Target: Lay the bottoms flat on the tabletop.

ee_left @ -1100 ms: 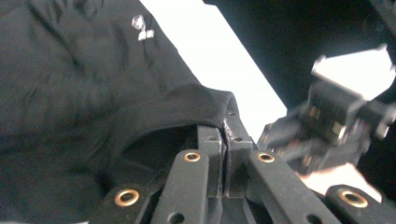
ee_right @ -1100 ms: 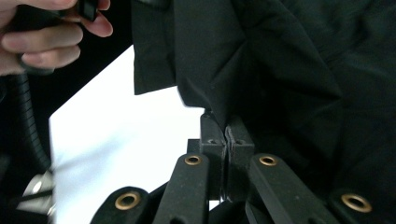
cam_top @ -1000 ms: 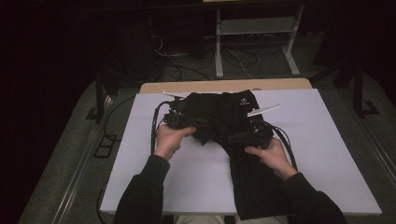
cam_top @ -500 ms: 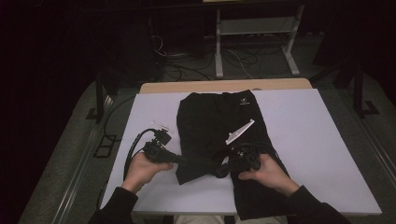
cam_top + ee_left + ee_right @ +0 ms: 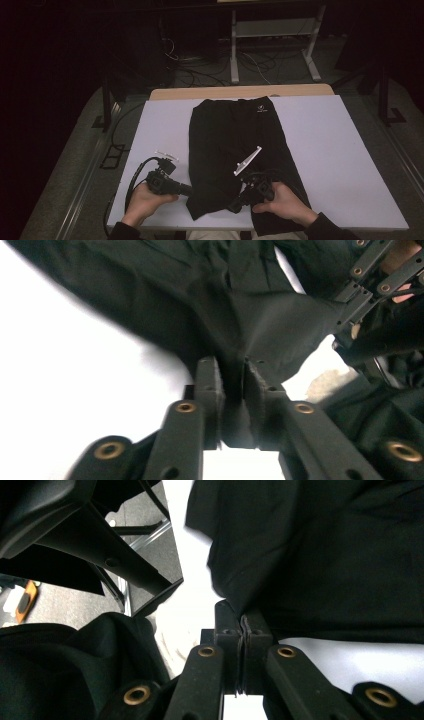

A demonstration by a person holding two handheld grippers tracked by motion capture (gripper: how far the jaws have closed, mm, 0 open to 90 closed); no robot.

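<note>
**Q:** Fingers first: how do each gripper's stand?

**A:** On the left gripper the black fingers have just been opening. In the left gripper view they stand a little apart, with a fold of the black garment lying in the gap between them. Whether the pads press on the cloth cannot be told. On the right gripper the fingers are pressed together, pinching a thin edge of the same cloth.

**Q:** Where is the garment?

**A:** Seen from the high view, the black garment lies spread lengthwise down the middle of a white table. Its far end, bearing a small white logo, is near the table's far edge. Its near end reaches the near edge, between the person's two hands.

**Q:** And the grippers against it?

**A:** Each is held low near the table's front. The left one meets the garment's near left edge. The right one is at the near hem, over the cloth.
</note>
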